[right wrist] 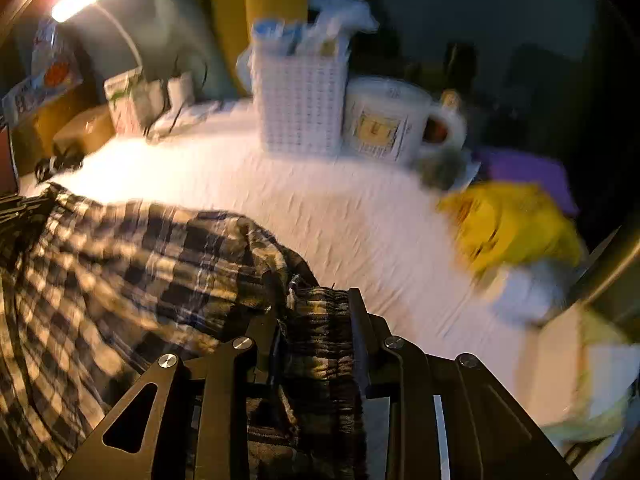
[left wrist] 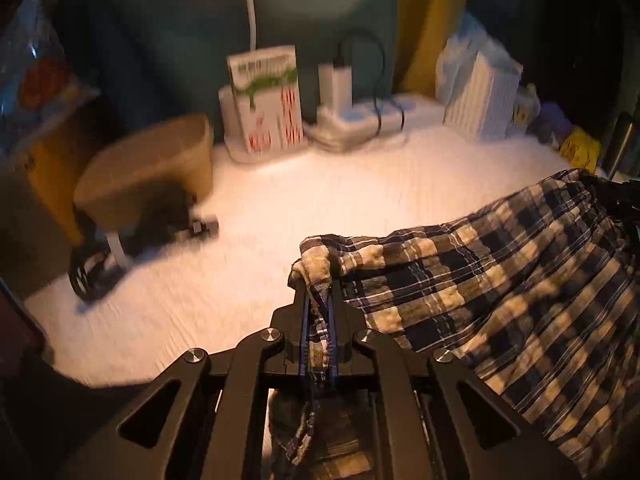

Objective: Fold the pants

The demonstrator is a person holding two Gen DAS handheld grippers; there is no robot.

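Observation:
The plaid pants in dark blue and tan are stretched between my two grippers above a white table. My left gripper is shut on a bunched hem or corner of the pants, with cloth hanging below the jaws. In the right wrist view the pants spread to the left. My right gripper is shut on the gathered elastic waistband, which fills the gap between the fingers. The other gripper shows dimly at each view's edge.
At the table's back stand a printed carton, a white charger and power strip and a white basket. A brown box sits left. A mug, yellow packet and purple item lie right.

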